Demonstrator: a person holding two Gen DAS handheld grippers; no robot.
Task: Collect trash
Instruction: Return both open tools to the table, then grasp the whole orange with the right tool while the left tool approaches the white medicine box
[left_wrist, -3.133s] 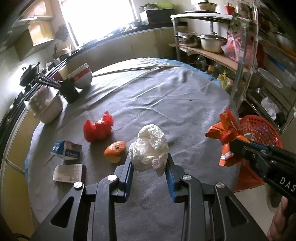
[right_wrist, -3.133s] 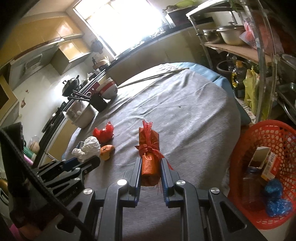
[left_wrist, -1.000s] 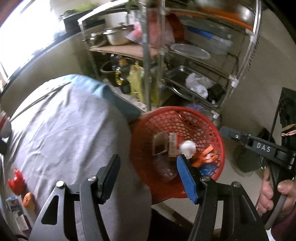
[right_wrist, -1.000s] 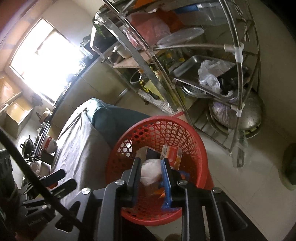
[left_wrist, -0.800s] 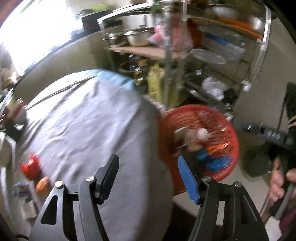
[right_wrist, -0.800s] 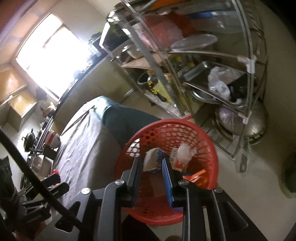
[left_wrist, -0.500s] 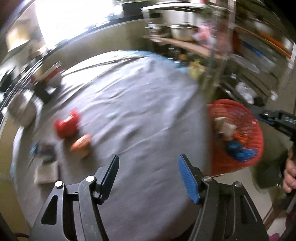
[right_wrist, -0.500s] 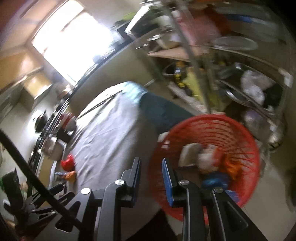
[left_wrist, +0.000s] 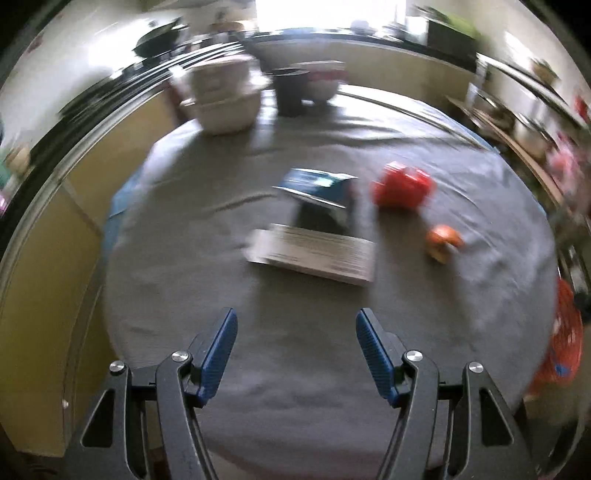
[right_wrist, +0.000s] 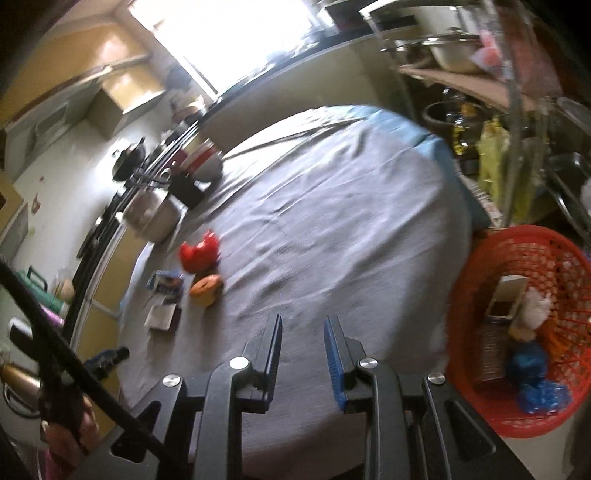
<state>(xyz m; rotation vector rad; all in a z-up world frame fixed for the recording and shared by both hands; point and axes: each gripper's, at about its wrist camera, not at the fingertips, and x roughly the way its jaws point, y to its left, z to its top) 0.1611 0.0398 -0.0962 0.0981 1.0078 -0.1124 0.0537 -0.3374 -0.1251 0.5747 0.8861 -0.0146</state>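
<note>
The left hand-held gripper (left_wrist: 295, 354) is wide apart and empty above the surface (left_wrist: 314, 406). The right hand-held gripper (right_wrist: 302, 354) is nearly together, empty, near the red basket (right_wrist: 524, 243).

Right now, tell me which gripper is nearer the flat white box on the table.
Left. The left gripper hangs just short of the flat white box, jaws apart and empty. The right gripper is over the table's middle, the box off to its left.
</note>
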